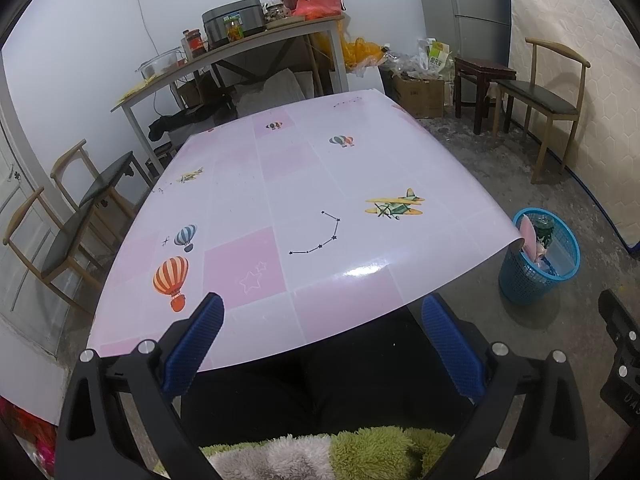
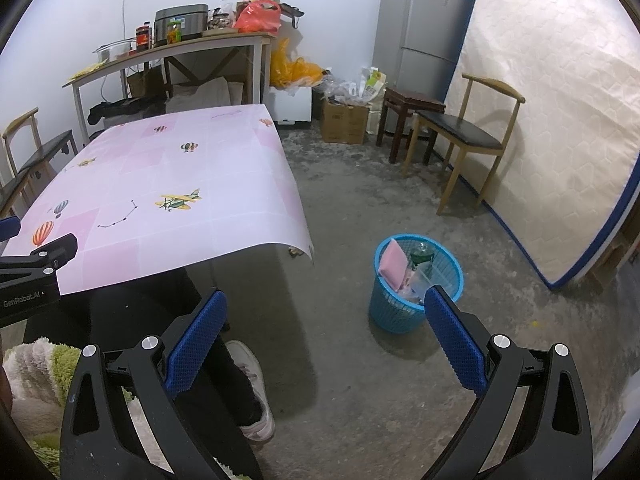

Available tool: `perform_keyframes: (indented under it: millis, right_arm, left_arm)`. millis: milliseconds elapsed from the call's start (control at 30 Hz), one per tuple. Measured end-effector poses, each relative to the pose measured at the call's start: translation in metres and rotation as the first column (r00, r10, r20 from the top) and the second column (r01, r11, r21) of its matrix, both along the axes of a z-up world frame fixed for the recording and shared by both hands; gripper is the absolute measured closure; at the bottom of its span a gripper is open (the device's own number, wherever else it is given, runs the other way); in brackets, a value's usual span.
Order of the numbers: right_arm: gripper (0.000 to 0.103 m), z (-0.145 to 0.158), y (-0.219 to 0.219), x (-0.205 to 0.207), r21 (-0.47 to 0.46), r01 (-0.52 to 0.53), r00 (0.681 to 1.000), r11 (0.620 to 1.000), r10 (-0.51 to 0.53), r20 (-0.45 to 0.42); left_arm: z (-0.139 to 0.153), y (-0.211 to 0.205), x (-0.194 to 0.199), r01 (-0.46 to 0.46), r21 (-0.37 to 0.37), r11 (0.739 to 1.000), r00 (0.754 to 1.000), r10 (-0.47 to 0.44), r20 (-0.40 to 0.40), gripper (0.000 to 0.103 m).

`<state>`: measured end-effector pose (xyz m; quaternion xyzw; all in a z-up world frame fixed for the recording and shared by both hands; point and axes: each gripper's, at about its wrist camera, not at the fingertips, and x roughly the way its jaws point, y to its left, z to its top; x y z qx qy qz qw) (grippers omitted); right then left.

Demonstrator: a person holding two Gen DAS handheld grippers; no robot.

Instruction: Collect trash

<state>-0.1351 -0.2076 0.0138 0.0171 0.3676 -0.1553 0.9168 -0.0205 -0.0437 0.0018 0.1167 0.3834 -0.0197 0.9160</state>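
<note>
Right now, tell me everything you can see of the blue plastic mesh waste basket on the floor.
The blue plastic mesh waste basket is round, with lattice walls and a solid rim, tapering slightly toward its base. It stands upright on the bare concrete floor, beside the near right corner of the pink-covered table, apart from it. Inside are a pink flat item, a green bottle and clear plastic. Neither gripper touches it.

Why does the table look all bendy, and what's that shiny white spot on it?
Left wrist view: the fisheye lens bows the table edges, and the white spot near the front edge is glare from a light. Right wrist view: the same bending, no glare, and the basket casts a soft shadow on the floor.
</note>
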Motion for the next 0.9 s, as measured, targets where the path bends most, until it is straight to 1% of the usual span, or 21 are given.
perform_keyframes:
  millis: [333, 900]
  right_arm:
    - [0.008, 0.0003, -0.0008, 0.0001, 0.001, -0.001, 1.000, 1.000, 0.001, 0.001]
    - [0.008, -0.0001, -0.0004, 0.0006, 0.001, 0.000, 1.000, 1.000, 0.000, 0.000]
  left_arm:
    - [0.0006, 0.0001, 0.0001, 0.000, 0.000, 1.000, 1.000, 0.000, -0.001, 0.006]
    - [-0.0064, 0.0002, -0.0010, 0.009, -0.004, 1.000, 1.000, -0.009, -0.022, 0.006]
